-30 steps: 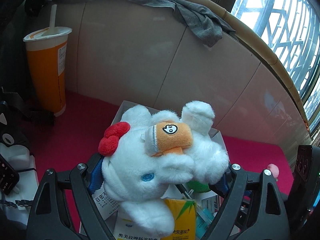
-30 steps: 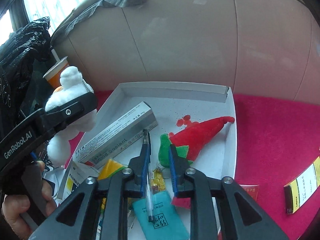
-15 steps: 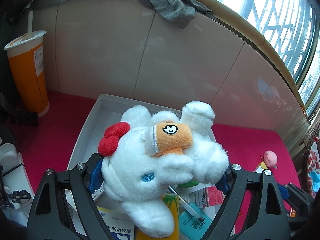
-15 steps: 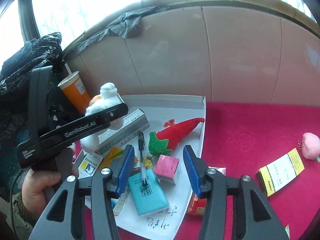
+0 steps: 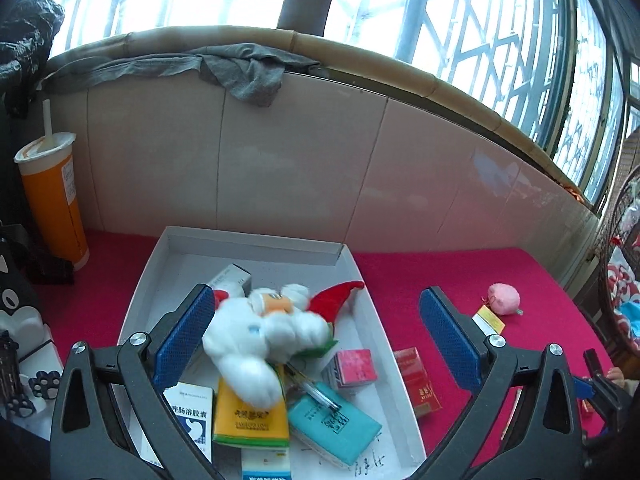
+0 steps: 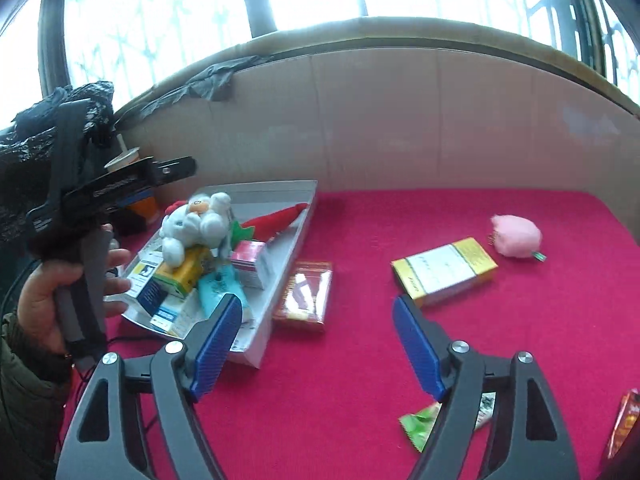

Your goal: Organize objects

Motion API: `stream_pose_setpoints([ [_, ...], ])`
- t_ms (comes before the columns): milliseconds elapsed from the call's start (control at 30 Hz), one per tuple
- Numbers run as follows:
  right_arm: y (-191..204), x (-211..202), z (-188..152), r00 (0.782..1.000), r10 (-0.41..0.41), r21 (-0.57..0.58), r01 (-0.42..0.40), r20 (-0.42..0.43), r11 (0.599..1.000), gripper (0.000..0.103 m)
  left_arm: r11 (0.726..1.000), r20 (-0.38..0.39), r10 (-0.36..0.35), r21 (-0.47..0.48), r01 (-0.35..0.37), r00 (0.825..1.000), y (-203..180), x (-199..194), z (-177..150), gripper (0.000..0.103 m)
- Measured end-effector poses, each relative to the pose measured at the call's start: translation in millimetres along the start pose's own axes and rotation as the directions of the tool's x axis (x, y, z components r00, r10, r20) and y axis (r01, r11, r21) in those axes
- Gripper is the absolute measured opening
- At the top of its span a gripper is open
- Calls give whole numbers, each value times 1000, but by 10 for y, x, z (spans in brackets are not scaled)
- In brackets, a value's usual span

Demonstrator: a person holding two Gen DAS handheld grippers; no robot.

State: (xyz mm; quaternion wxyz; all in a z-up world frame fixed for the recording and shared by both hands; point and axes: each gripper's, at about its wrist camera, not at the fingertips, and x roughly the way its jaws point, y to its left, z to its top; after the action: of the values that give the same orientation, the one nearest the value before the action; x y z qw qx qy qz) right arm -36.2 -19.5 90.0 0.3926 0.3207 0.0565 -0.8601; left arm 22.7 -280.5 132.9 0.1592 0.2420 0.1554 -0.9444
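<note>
Lying loose in the white box [image 5: 144, 292], the white plush toy [image 5: 256, 332] rests on cartons.
Left gripper [image 5: 316, 340] and right gripper [image 6: 316, 344]: jaws opening, nothing between; a pink plush [image 6: 516, 236] sits far right on the red cloth [image 6: 360, 360].

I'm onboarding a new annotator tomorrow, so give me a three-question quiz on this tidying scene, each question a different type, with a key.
1. True or false: the white plush toy is clamped between the left gripper's pads.
2. Multiple choice: where does the pink plush ball lie? A) in the white tray B) on the red cloth, outside the tray C) between the right gripper's pads
3. Fill in: the red carton lies on the cloth just outside the tray's ____ wall, as the right wrist view shows it.

Key:
1. False; it lies in the tray on the boxes, clear of the opening jaws.
2. B
3. right
</note>
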Motion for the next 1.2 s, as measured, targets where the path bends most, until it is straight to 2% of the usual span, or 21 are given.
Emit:
stream_pose_setpoints([
  [100, -277, -101, -126, 999, -47, 67, 47, -4, 997, 79, 999, -23, -39, 22, 40, 999, -135, -90, -114, 103],
  [167, -435, -138, -197, 996, -84, 101, 85, -15, 991, 79, 995, -54, -90, 45, 92, 994, -268, -156, -228, 103],
  [267, -684, -228, -312, 990, -138, 159, 140, -21, 977, 79, 970, -127, -194, 121, 209, 973, -571, -232, -459, 103],
  [333, -842, -280, -396, 984, -179, 201, 180, -24, 963, 79, 939, -202, -260, 175, 296, 944, -816, -224, -659, 103],
  [433, -1052, -306, -511, 971, -234, 261, 239, -50, 935, 79, 888, -342, -331, 203, 413, 880, -1163, -96, -1007, 103],
  [533, -1185, -280, -623, 959, -267, 303, 282, -90, 910, 79, 869, -459, -316, 212, 448, 830, -1406, 129, -1318, 103],
  [600, -1225, -265, -697, 955, -277, 311, 296, -106, 903, 79, 870, -506, -269, 237, 432, 819, -1513, 272, -1487, 103],
  [633, -1235, -250, -733, 952, -284, 310, 307, -118, 900, 79, 873, -526, -240, 251, 418, 816, -1549, 341, -1556, 103],
  [667, -1244, -239, -767, 948, -292, 310, 318, -128, 896, 79, 868, -503, -222, 288, 404, 836, -1583, 342, -1598, 103],
  [700, -1250, -228, -800, 945, -297, 311, 326, -136, 893, 79, 858, -494, -196, 331, 392, 847, -1638, 346, -1629, 103],
  [833, -1278, -186, -886, 939, -300, 316, 339, -166, 886, 79, 834, -471, -124, 427, 349, 873, -1793, 348, -1730, 103],
  [1200, -1371, -132, -954, 940, -291, 349, 338, -179, 874, 79, 835, -476, -128, 422, 354, 870, -1760, 355, -1726, 103],
])
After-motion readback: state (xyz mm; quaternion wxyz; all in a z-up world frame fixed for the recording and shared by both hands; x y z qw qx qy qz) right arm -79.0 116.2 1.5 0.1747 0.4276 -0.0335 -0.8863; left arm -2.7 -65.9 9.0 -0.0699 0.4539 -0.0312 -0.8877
